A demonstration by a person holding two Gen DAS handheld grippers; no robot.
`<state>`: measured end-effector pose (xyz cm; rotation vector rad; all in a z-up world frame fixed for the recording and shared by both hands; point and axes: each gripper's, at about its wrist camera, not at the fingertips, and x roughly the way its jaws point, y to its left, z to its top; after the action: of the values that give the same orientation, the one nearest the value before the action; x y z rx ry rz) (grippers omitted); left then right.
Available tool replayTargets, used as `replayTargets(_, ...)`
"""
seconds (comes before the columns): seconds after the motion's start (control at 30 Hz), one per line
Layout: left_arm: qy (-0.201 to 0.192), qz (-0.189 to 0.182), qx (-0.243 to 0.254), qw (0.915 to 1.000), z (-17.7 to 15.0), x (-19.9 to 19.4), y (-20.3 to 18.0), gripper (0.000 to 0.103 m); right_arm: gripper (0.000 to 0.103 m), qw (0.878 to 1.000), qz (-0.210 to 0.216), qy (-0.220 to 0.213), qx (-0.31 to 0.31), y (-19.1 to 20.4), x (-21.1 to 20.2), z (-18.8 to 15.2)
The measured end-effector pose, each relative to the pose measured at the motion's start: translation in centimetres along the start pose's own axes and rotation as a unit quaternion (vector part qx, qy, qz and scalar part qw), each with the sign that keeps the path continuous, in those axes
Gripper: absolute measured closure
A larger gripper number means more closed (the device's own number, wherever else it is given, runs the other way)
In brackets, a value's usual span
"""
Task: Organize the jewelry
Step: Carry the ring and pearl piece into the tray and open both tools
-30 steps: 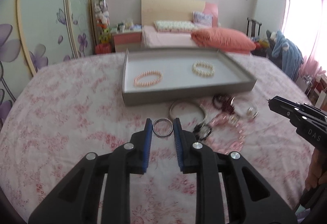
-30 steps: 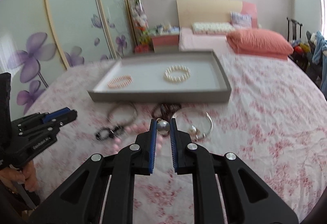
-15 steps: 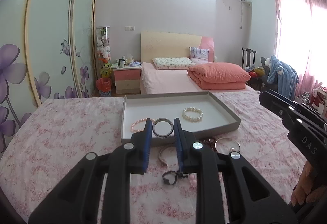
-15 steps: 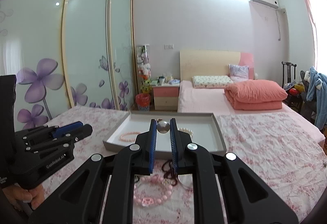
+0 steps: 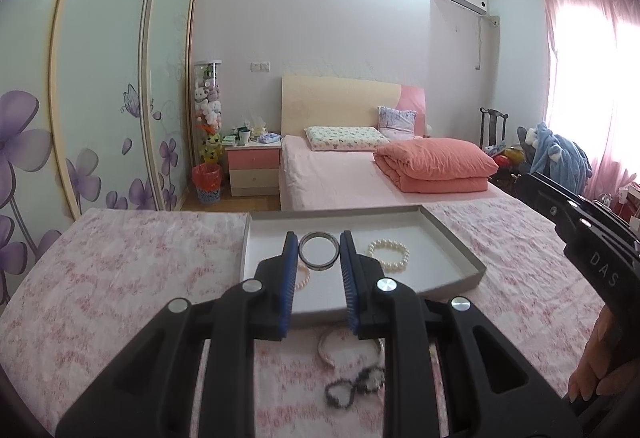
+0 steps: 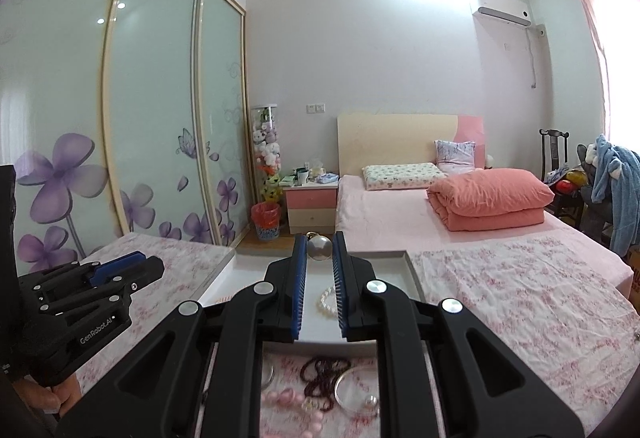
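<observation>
Both grippers have risen and advanced since the earlier frames, so that each load now shows above the shallow grey tray with a white floor (image 5: 456, 250) rather than over the loose pile on the pink floral bedspread (image 5: 120, 278). Left gripper (image 5: 319, 254): jaws clenched on a rigid dark metal bangle (image 5: 319, 256), pinched across its width at 2 opposite points of the rim. Judgement: the bangle is light, stiff and smooth, so it could pivot or slip between the ribbed blue pads; a grip across the full width is the sound one. Right gripper (image 6: 319, 250): jaws clenched on a round silvery pearl-like bead (image 6: 319, 249); what hangs from it is hidden by the fingers. Judgement: a sphere held on 2 small contacts is liable to roll out, and should be set down low. Already in the tray are a white pearl bracelet (image 5: 388, 255) and a pink beaded bracelet (image 5: 303, 276), half hidden by the left finger. The left view shows the tray floor and, on the bedspread before it, a thin silver hoop (image 5: 336, 348) and a dark beaded strand (image 5: 352, 388). The right view alone shows a dark red bead strand (image 6: 320, 378), a pale pink chunky bracelet (image 6: 292, 404) and a clear bangle with a pearl (image 6: 356, 396), all not yet in the tray.
</observation>
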<state>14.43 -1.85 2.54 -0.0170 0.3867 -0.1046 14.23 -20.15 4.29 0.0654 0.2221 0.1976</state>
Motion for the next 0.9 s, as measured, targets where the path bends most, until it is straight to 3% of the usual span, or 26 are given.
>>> replayTargets(0.4, 0.017, -0.004, -0.002, 0.9998, 1.1, 6.1, -0.1, 0.081, 0.089, 1.000, -0.007, 0.024, 0.018, -1.0, 5.6, -0.1)
replayTargets(0.9, 0.082, -0.010, -0.006, 0.9965, -0.2, 13.9, 0.4, 0.081, 0.089, 0.991, 0.008, 0.123, 0.044, -1.8, 13.5, -2.7)
